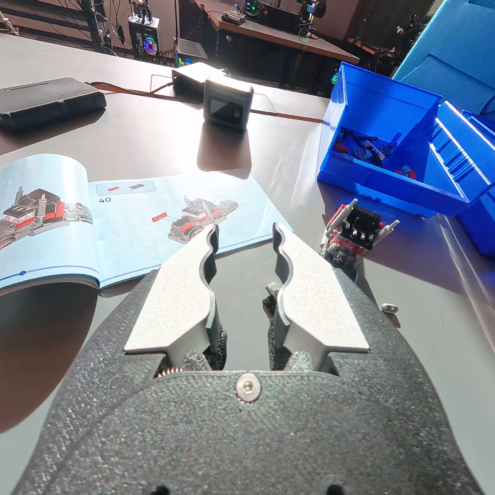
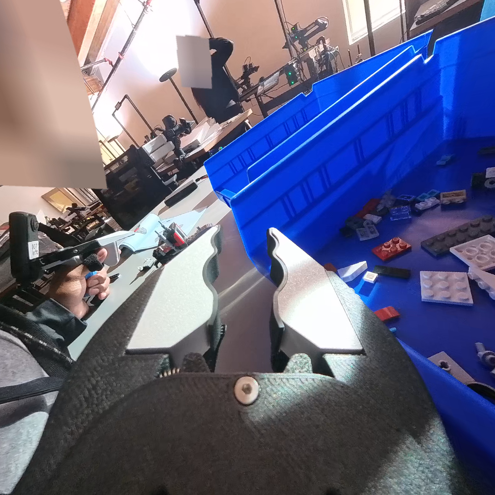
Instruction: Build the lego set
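Right gripper [image 2: 243, 241] w/ silver fingers gapes empty at blue plastic bin [image 2: 334, 150]; left gripper [image 1: 245, 235] likewise, beside half-built red-black lego truck [image 1: 353, 235]. Pick red plate [image 2: 391, 247] square, per open instruction booklet [image 1: 150, 214].

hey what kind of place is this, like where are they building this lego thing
Probably a robotics lab or workshop: robot arms and cabled gear stand on benches behind, a lit computer tower glows, and the lego model sits on a worktable.

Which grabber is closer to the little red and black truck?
Left. The left gripper sits just beside the truck on the table; the right gripper is farther off, at the blue bin.
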A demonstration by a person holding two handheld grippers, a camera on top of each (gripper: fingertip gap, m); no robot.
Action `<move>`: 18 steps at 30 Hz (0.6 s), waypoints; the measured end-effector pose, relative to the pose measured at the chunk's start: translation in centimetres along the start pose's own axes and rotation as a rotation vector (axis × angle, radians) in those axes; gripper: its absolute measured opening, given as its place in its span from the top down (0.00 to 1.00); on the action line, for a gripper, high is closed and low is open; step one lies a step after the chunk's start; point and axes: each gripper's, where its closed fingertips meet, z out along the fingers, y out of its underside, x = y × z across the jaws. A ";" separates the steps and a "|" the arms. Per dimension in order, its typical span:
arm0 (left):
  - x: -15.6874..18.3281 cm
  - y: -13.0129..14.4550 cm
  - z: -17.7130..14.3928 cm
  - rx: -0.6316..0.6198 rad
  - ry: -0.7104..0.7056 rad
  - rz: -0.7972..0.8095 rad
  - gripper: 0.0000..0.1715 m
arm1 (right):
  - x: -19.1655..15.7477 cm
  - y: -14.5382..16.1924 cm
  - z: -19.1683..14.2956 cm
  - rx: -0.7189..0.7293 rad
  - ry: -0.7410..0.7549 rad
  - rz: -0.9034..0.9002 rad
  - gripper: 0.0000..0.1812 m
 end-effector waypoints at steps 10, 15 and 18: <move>0.0 0.2 0.2 -0.019 -0.001 0.000 0.76 | 0.1 0.0 0.0 0.004 0.000 0.003 0.82; 0.0 0.2 0.2 -0.019 0.000 -0.002 0.76 | 0.0 -0.3 -0.3 0.020 -0.009 0.006 0.82; 0.0 0.2 0.1 -0.016 -0.002 0.001 0.76 | 1.0 -0.3 -1.1 -0.001 0.024 -0.009 0.82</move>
